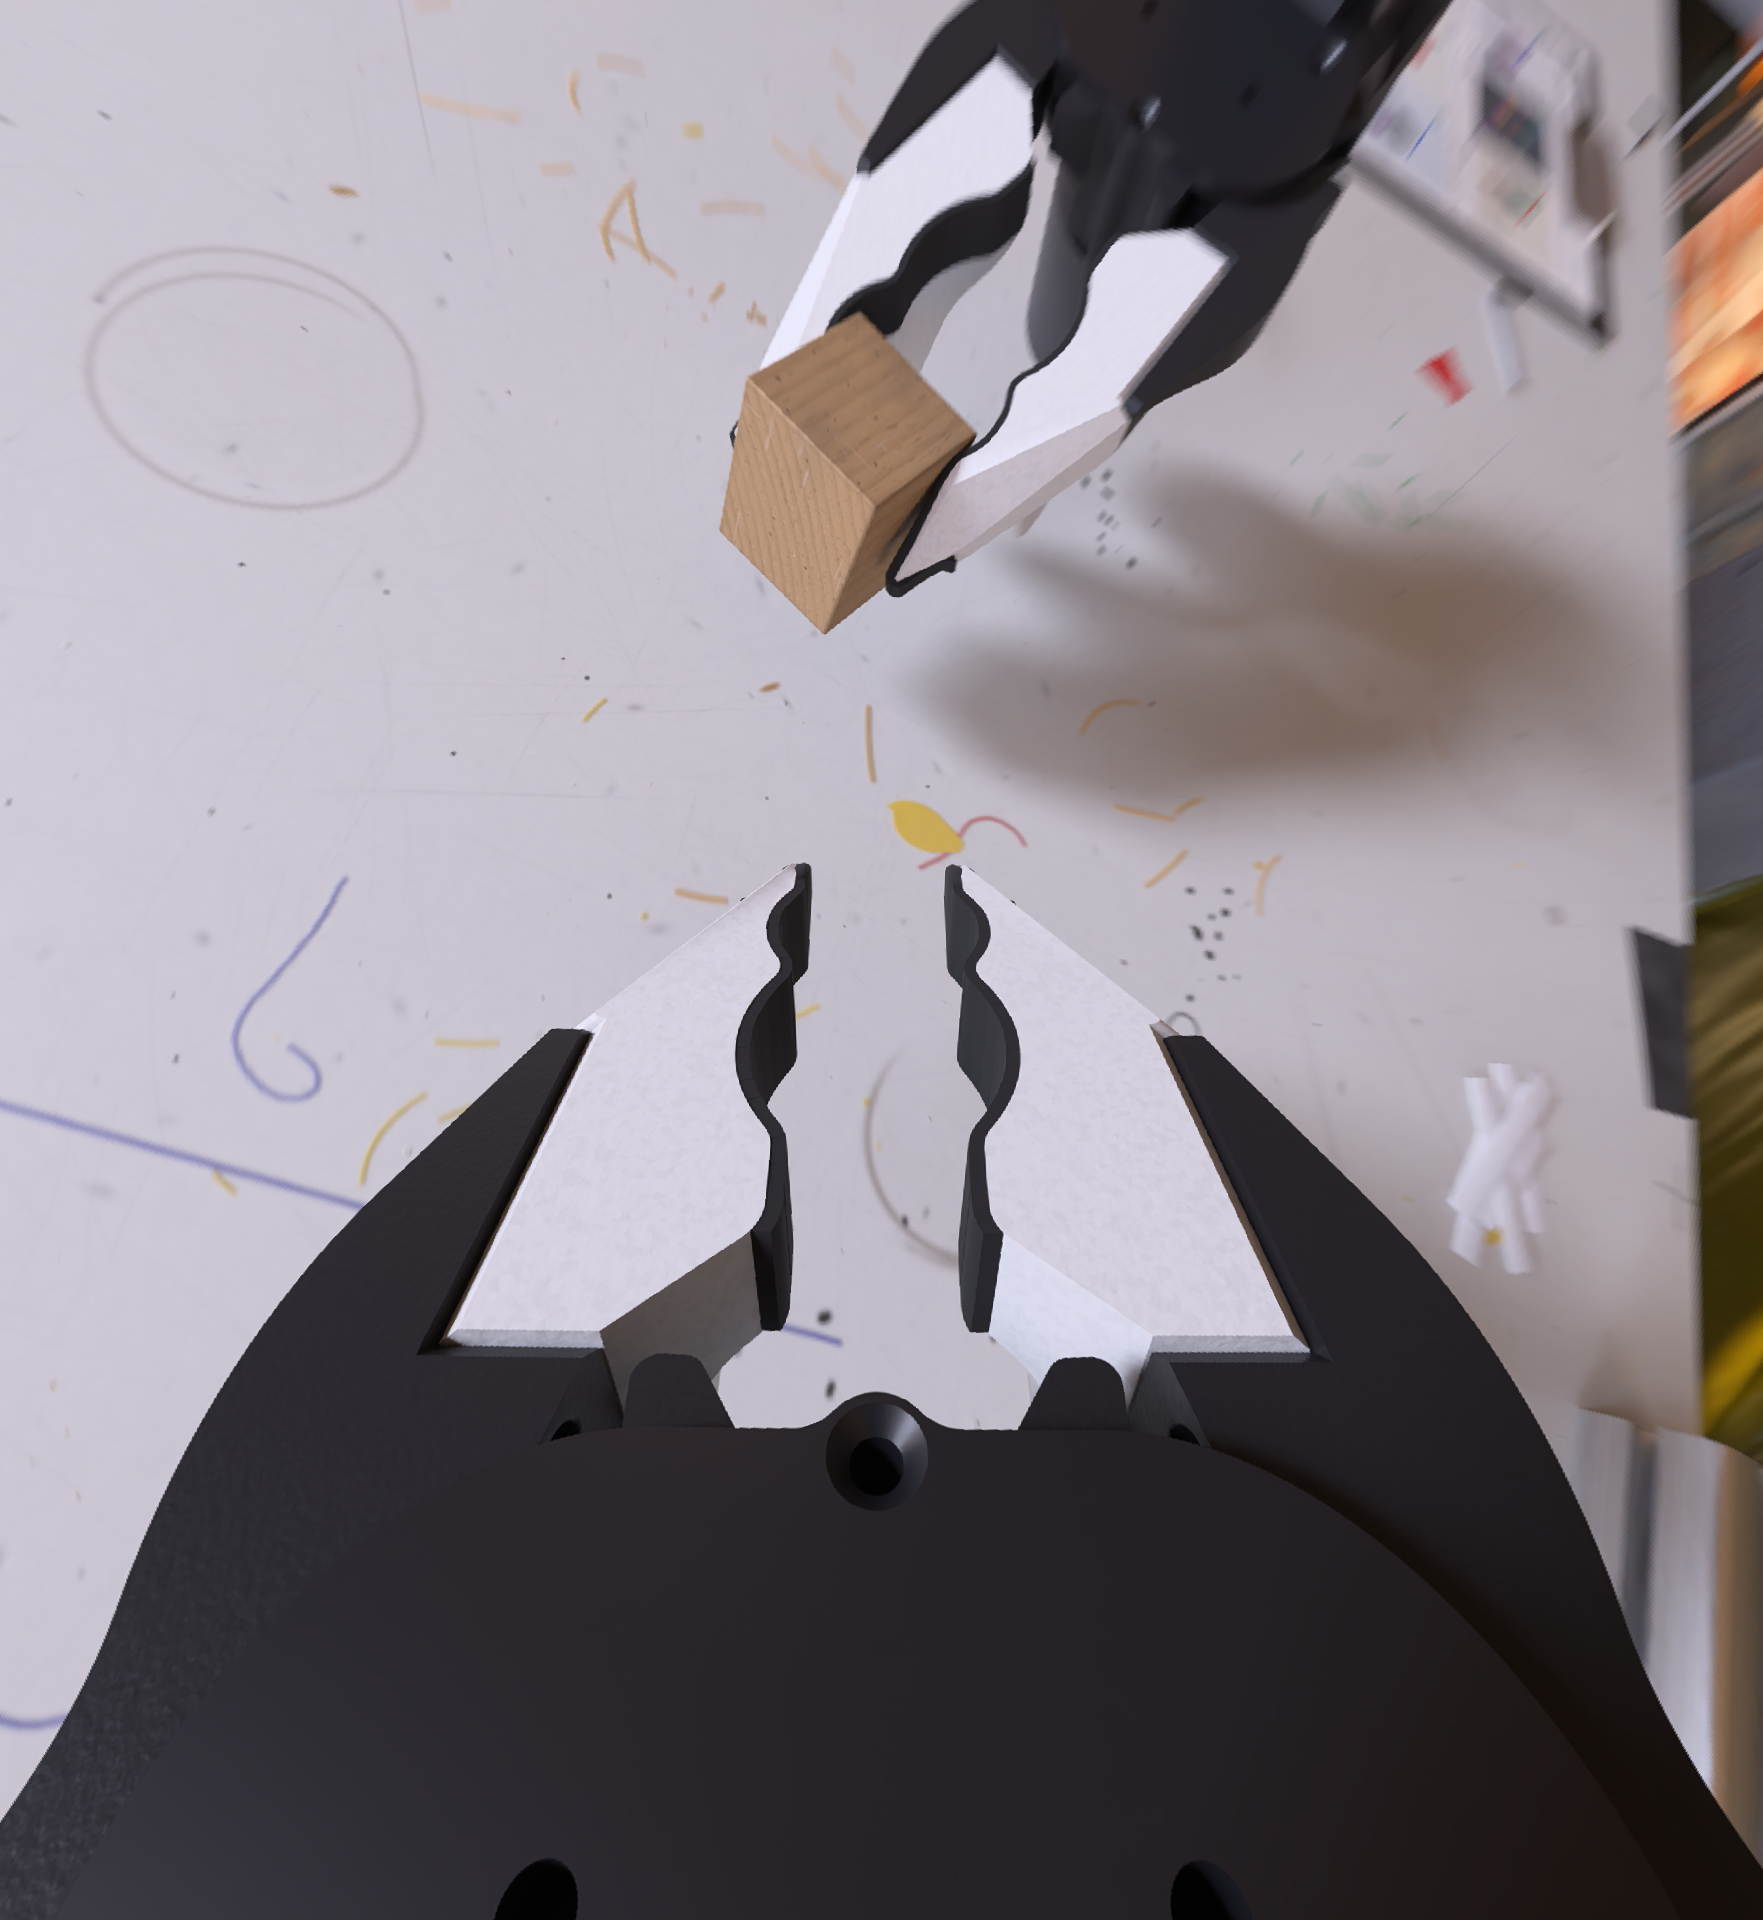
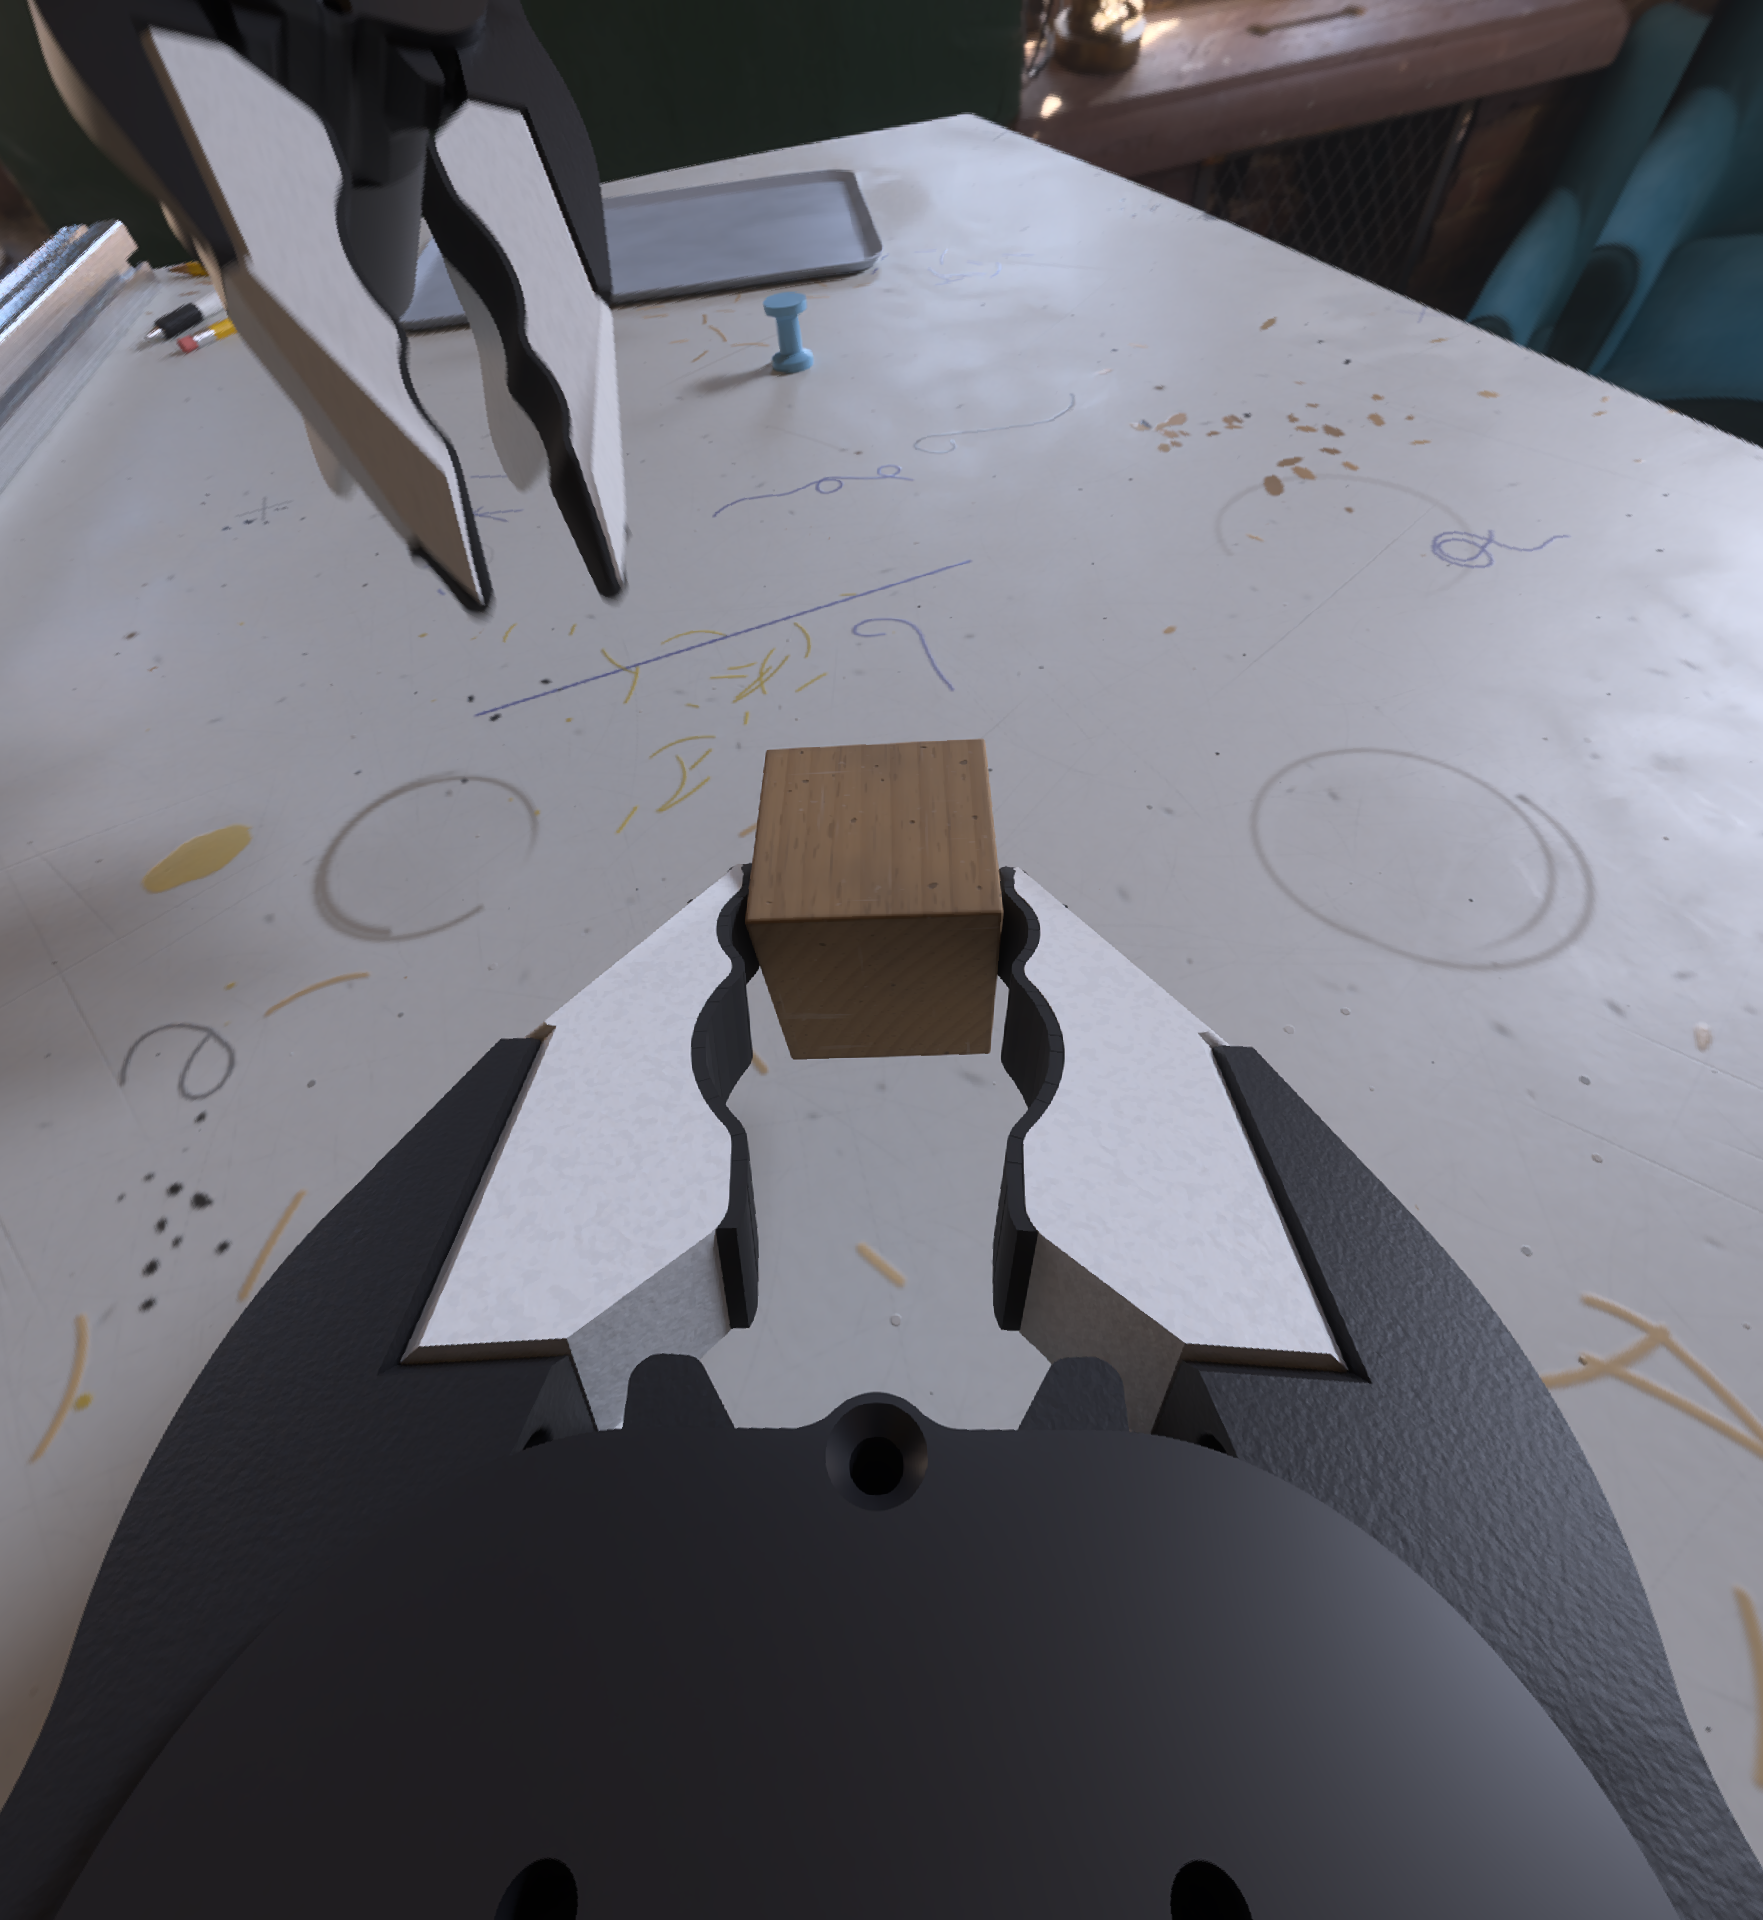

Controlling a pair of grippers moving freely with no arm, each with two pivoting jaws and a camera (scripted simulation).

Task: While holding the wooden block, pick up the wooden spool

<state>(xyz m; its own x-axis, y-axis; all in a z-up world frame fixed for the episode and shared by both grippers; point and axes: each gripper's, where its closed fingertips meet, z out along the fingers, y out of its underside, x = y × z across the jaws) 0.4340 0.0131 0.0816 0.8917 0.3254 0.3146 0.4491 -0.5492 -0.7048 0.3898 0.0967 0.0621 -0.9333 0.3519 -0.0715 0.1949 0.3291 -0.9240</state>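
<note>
My right gripper [image 2: 875,883] is shut on a wooden block [image 2: 877,883], a light brown cube held at its fingertips above the white table [image 2: 1272,644]. The left wrist view shows that gripper [image 1: 835,499] with the block [image 1: 835,468] up ahead. My left gripper [image 1: 877,878] is empty, its jaws a narrow gap apart, above the table. It also hangs at the upper left of the right wrist view [image 2: 542,592]. A small blue spool [image 2: 786,332] stands upright on the table far beyond the block. No spool shows in the left wrist view.
A grey tray [image 2: 742,229] lies at the far edge behind the spool. Pencils and a marker [image 2: 191,327] lie by a metal rail [image 2: 15,312] at far left. White paper scraps [image 1: 1500,1164] lie near the table's edge. A teal chair [image 2: 1687,208] stands beyond the right edge.
</note>
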